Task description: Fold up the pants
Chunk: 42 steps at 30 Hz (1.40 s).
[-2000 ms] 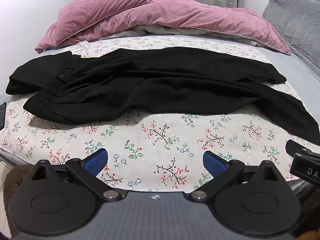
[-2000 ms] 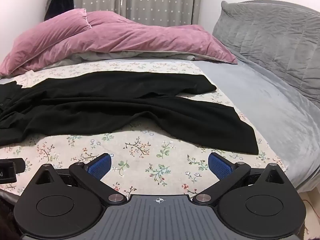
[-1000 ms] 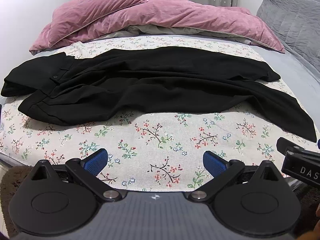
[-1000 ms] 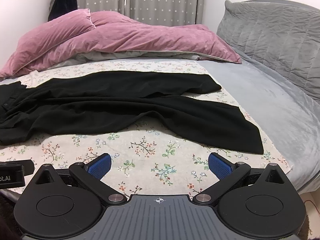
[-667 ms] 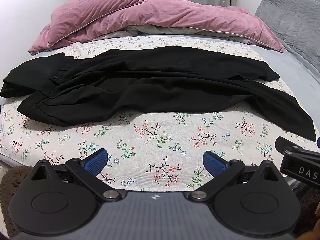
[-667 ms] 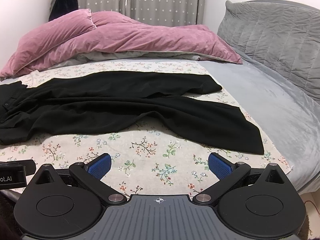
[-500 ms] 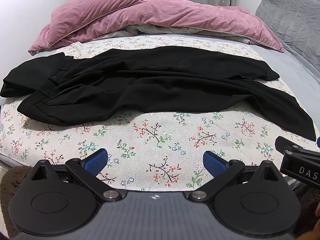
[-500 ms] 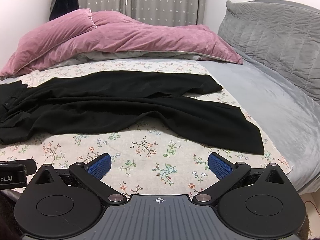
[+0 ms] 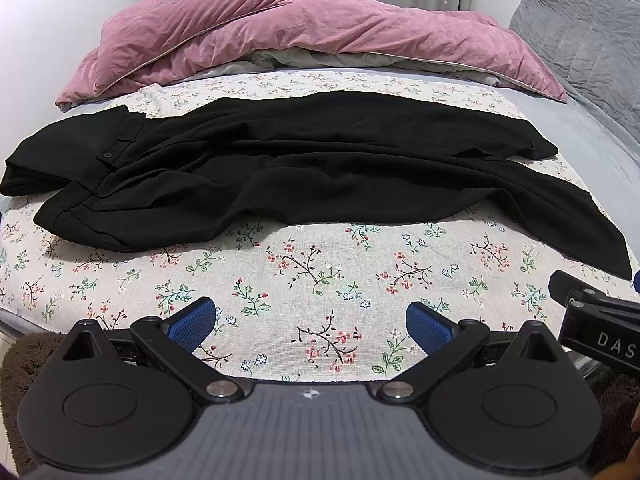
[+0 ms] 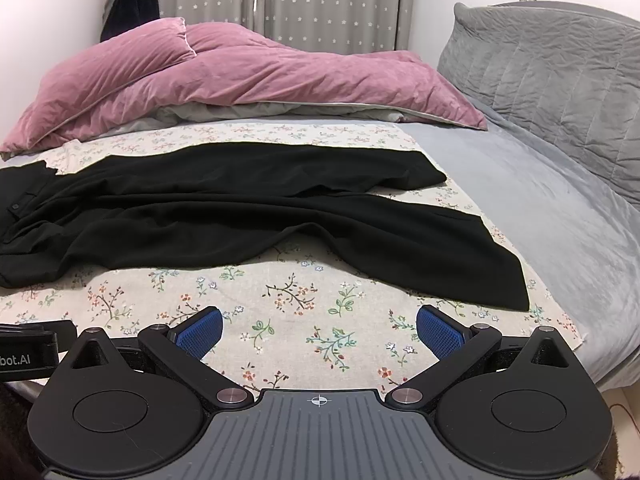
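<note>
Both views pull back slightly versus two seconds ago: more floral sheet shows below the pants, and the near leg's hem, cut off at the right edge before, now sits fully in frame at right. Over the last half second almost nothing shifts, so the rigs look settled.

Left gripper jaws wide, nothing between them, over bare sheet at lower centre. Right gripper same: wide, empty, lower centre.

Pants lie across mid-frame, unfolded, wrinkled, waistband at left, hems at right; one leg runs straight, the other splays toward lower right. Pink duvet sits behind, not touching.

Read: no fold started. Likely first job is bringing the splayed leg onto the other.
</note>
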### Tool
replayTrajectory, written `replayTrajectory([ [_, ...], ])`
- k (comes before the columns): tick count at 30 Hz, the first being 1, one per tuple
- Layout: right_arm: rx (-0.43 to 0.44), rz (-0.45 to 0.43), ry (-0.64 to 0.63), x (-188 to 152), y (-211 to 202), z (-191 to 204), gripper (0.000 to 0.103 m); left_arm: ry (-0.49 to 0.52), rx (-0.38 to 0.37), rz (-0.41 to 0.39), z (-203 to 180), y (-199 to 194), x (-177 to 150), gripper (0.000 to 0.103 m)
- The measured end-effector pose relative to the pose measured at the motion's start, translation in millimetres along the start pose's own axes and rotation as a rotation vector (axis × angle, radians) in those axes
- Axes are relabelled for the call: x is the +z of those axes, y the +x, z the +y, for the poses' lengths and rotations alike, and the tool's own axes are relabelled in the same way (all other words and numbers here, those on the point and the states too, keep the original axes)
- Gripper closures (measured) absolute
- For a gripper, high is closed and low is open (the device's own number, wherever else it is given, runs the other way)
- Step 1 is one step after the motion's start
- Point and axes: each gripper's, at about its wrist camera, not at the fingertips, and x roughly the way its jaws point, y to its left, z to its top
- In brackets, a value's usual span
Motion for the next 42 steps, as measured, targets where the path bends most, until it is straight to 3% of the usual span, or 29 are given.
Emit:
replayTrajectory([
  [35, -0.026, 0.013, 0.006, 1.8, 8.5, -4.1, 0.0, -0.002, 0.013, 0.017, 8.8, 15.4, 1.2, 0.0],
  [42, -0.111, -0.017, 0.02, 4.1, 24.5, -21.7, 0.0, -0.025, 0.06, -0.082, 36.6, 34.6, 8.8, 0.0],
])
